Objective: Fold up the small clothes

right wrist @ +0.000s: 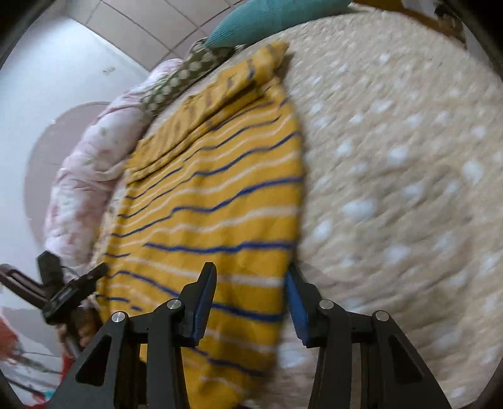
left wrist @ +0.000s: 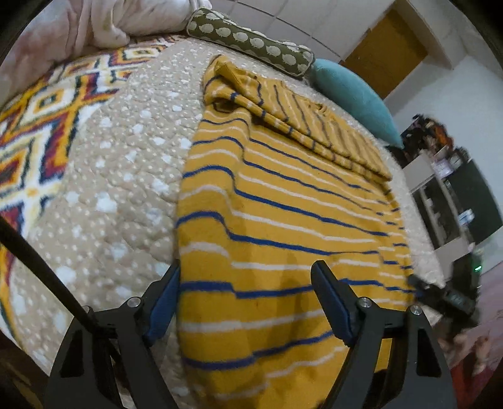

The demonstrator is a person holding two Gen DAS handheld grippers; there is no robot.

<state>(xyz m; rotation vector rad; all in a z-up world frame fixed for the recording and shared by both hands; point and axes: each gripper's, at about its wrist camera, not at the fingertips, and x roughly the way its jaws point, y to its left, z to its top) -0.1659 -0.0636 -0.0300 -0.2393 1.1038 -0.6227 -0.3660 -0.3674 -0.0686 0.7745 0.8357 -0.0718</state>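
Observation:
A mustard-yellow garment (left wrist: 283, 214) with blue and white stripes lies flat on a beige dotted bedspread (left wrist: 125, 176). Its far end is folded back on itself, showing a paler striped layer (left wrist: 314, 126). My left gripper (left wrist: 246, 277) is open above the garment's near left edge, nothing between the jaws. My right gripper (right wrist: 251, 280) is open above the garment's (right wrist: 213, 195) near right edge, also empty. The right gripper shows at the right in the left wrist view (left wrist: 440, 295), and the left gripper shows at the left in the right wrist view (right wrist: 66, 292).
A patterned blanket (left wrist: 41, 132) lies left of the bedspread. A pink quilt (left wrist: 94, 25), an olive bolster (left wrist: 251, 41) and a teal pillow (left wrist: 355, 94) line the far side. The bedspread (right wrist: 393, 188) extends right of the garment. Shelves (left wrist: 440, 195) stand beyond the bed.

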